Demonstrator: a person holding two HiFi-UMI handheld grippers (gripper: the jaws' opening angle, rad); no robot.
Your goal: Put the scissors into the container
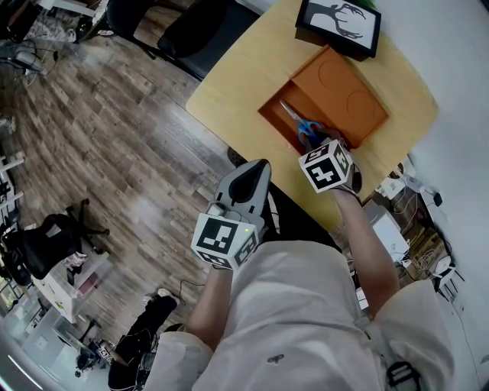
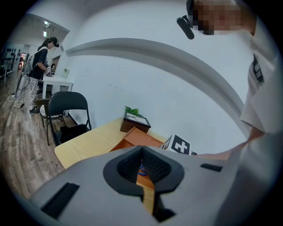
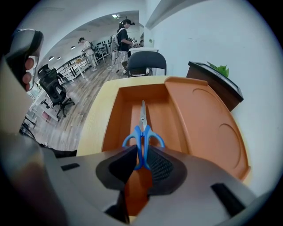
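Note:
Blue-handled scissors (image 1: 303,124) lie lengthwise in the long narrow compartment of an orange container (image 1: 359,107) on the wooden table, blades pointing away from me. In the right gripper view the scissors (image 3: 142,128) have their handle ends between the pads of my right gripper (image 3: 140,152), which is shut on them low inside the container (image 3: 208,128). From the head view the right gripper (image 1: 321,141) sits at the container's near end. My left gripper (image 1: 256,166) hangs off the table's near edge, shut and holding nothing; its jaws (image 2: 141,150) point toward the table.
A framed black-and-white picture (image 1: 340,23) stands at the table's (image 1: 244,84) far edge beside the container. A black chair (image 1: 199,30) is at the table's left end. Cables and boxes (image 1: 397,198) lie on the floor to the right. People (image 3: 126,33) stand far off.

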